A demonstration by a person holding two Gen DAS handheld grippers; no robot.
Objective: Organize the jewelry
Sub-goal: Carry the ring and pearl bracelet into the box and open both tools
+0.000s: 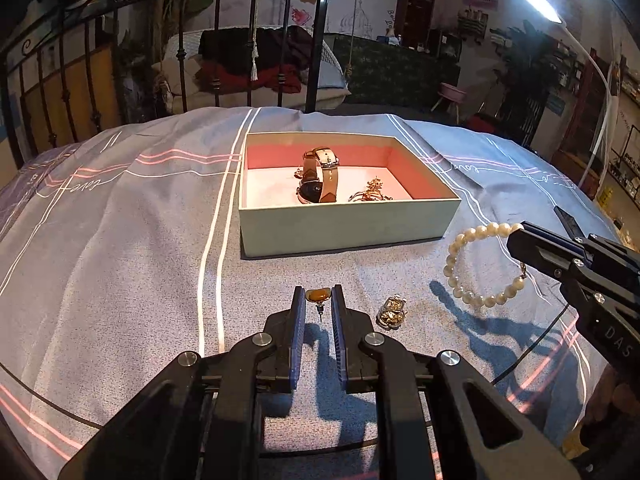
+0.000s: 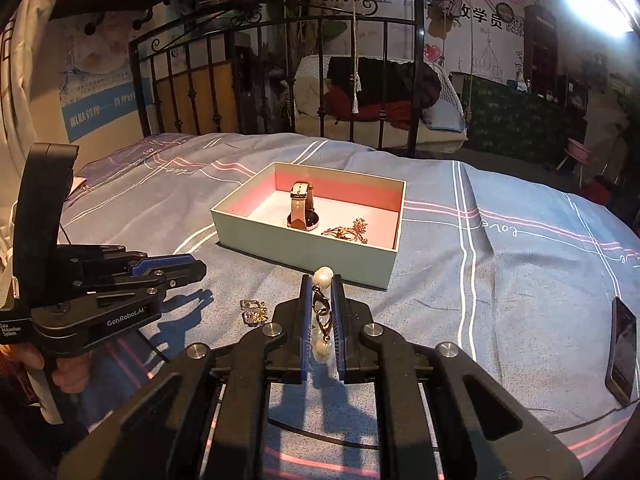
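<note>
Pearl bracelet (image 1: 482, 266) round, cream beads, metal clasp.

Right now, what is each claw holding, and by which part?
Left claw: amber stone stud earring, by its stone. Right claw: white pearl bracelet, at its clasp.

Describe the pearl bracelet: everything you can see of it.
The pearl bracelet is a loop of round, cream-white, glossy beads joined by a small metal clasp. The right gripper is shut on it at the clasp end, with one bead showing above the fingertips and another below the clasp. In the left wrist view the loop hangs from that gripper, open and nearly round, over the bedspread, in front of the box and to its right.
</note>
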